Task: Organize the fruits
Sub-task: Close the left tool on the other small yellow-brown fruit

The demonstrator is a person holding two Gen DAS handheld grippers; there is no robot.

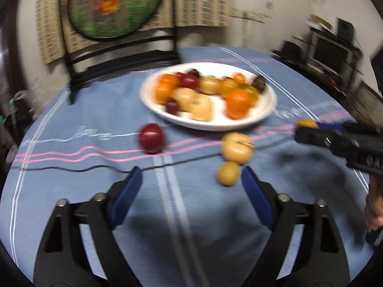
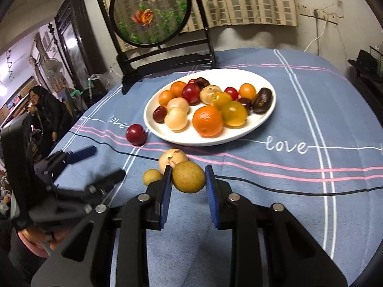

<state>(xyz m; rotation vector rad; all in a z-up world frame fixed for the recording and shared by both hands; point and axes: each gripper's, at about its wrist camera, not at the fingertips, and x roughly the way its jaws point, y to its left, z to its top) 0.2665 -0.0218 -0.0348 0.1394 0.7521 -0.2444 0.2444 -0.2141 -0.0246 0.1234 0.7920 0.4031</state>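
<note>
A white plate (image 2: 258, 129) with several oranges, plums and pale fruits sits mid-table; it also shows in the left wrist view (image 1: 148, 95). My right gripper (image 2: 188, 175) is shut on a yellow-brown round fruit (image 2: 189, 176), held just above the cloth; it enters the left wrist view from the right (image 1: 308, 129). On the cloth lie a red plum (image 2: 136, 134), a pale fruit (image 2: 171, 159) and a small yellow fruit (image 2: 152, 176). My left gripper (image 1: 191, 179) is open and empty, just short of the small yellow fruit (image 1: 228, 173) and the pale fruit (image 1: 237, 147). The red plum (image 1: 152, 138) lies ahead to the left.
The table wears a blue striped cloth (image 2: 299, 167). A round fish screen on a black stand (image 2: 153, 12) stands behind the plate. A black cord (image 2: 263, 186) runs across the cloth. A person (image 2: 45, 110) stands off to the left.
</note>
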